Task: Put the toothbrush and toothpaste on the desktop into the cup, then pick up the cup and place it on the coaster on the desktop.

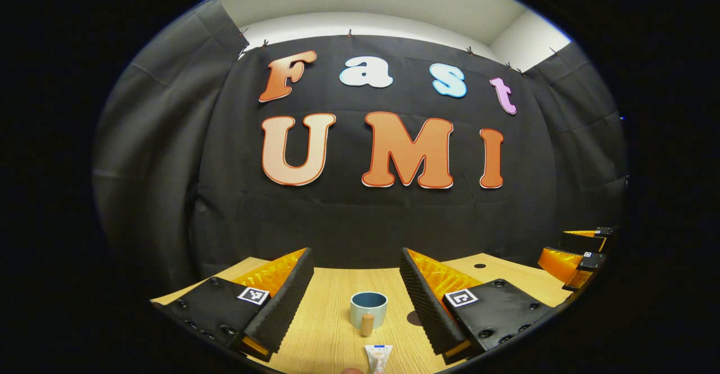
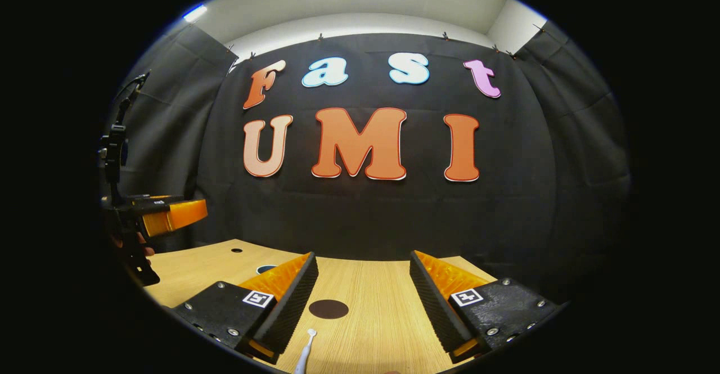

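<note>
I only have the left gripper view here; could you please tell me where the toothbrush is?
Observer: In the right gripper view, the toothbrush lies on the desktop, between the right gripper's open fingers, near its left finger.
Operator: Thank you. And is the coaster anywhere nearby?
Observer: Yes, the dark round coaster lies flat just beyond the toothbrush, nothing on it.
Operator: Is the toothbrush gripped yet?
Observer: No, neither finger touches it.
</note>
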Tool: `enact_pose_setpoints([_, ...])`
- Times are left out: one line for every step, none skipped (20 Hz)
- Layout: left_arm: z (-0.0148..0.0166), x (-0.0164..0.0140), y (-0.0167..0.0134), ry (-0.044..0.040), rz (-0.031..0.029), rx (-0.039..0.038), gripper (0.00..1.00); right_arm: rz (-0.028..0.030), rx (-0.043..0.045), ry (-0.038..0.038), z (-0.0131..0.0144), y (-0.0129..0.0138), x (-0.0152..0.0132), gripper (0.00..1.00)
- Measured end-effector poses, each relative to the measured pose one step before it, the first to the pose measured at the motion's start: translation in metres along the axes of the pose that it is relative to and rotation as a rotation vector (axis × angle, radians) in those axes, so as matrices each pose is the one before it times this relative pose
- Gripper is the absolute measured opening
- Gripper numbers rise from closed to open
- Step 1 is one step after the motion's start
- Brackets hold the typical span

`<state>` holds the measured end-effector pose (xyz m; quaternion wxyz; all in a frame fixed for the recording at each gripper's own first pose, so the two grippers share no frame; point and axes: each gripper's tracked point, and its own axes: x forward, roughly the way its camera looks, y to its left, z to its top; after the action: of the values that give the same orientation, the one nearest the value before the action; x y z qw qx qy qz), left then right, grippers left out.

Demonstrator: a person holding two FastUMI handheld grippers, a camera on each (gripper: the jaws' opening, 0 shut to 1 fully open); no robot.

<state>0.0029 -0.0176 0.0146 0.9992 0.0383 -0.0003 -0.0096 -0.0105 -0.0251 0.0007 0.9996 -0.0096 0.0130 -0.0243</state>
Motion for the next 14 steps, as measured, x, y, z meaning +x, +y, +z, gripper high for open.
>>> enact_pose_setpoints([-0.00008, 0.00024, -0.00282, -0.00200, -0.00327, 0.01104, 0.94, -0.00255, -0.00659, 0.01453, -0.00421, -0.00037, 0.00010, 1.00])
enact_pose_setpoints([-0.00122, 0.00135, -0.00375, 0.00725, -0.00495, 0.00672, 0.94, -0.00331, -0.00710, 0.01766, -0.00537, -0.00089, 0.00079, 0.99])
enact_pose_setpoints([-0.00199, 0.00109, -0.00483, 0.00988, -0.01257, 0.00477, 0.94, 0.00495, -0.00543, 0.01578, -0.00469, 0.00171, -0.00052, 0.99])
enact_pose_setpoints([-0.00121, 0.00008, -0.00308, 0.01156, -0.00927, 0.00661, 0.94, 0.00690, -0.00316, 0.01334, -0.00263, 0.00277, -0.00039, 0.99])
enact_pose_setpoints([-0.00111, 0.00165, -0.00253, 0.00961, -0.00671, 0.00603, 0.94, 0.00788, -0.00088, 0.01176, -0.00193, 0.00176, 0.00039, 0.99])
enact_pose_setpoints([-0.00282, 0.00196, -0.00141, 0.02296, -0.00750, 0.00556, 0.94, 0.00250, -0.00459, 0.02703, -0.00500, 0.00094, 0.00086, 0.99])
enact_pose_setpoints([-0.00676, 0.00149, -0.00091, 0.03249, -0.00395, 0.00244, 0.94, -0.00038, -0.00985, 0.03135, -0.00518, -0.00046, 0.00032, 0.96])
enact_pose_setpoints([-0.00291, 0.00101, -0.00050, 0.02625, -0.00287, 0.00393, 0.94, 0.00486, -0.01270, 0.02414, -0.00088, 0.00167, -0.00038, 0.99])
enact_pose_setpoints([-0.00257, 0.00151, 0.00139, 0.02187, 0.00196, 0.00882, 0.94, 0.01028, -0.00987, 0.02035, -0.00129, 0.00233, -0.00003, 0.99])
enact_pose_setpoints([-0.00142, 0.00195, 0.00102, 0.02071, 0.00459, 0.01469, 0.94, 0.01526, -0.00573, 0.02128, -0.00301, 0.00336, -0.00071, 0.98])
enact_pose_setpoints([-0.00345, 0.00063, -0.00009, 0.01665, -0.00201, 0.01242, 0.94, 0.01728, -0.00120, 0.02084, -0.00250, 0.00399, -0.00087, 0.98])
enact_pose_setpoints([-0.00242, 0.00163, -0.00223, 0.01962, -0.00884, 0.00850, 0.94, 0.01992, 0.00306, 0.02453, -0.00176, 0.00379, 0.00010, 0.98])
enact_pose_setpoints([-0.00541, 0.00079, -0.00329, 0.02420, -0.01302, 0.00725, 0.94, 0.02341, 0.00500, 0.03641, -0.00587, 0.00514, 0.00139, 0.98])
enact_pose_setpoints([-0.00350, 0.00239, -0.00103, 0.02938, -0.01132, 0.01425, 0.94, 0.02102, 0.01192, 0.05026, -0.00892, 0.00472, 0.00104, 0.98])
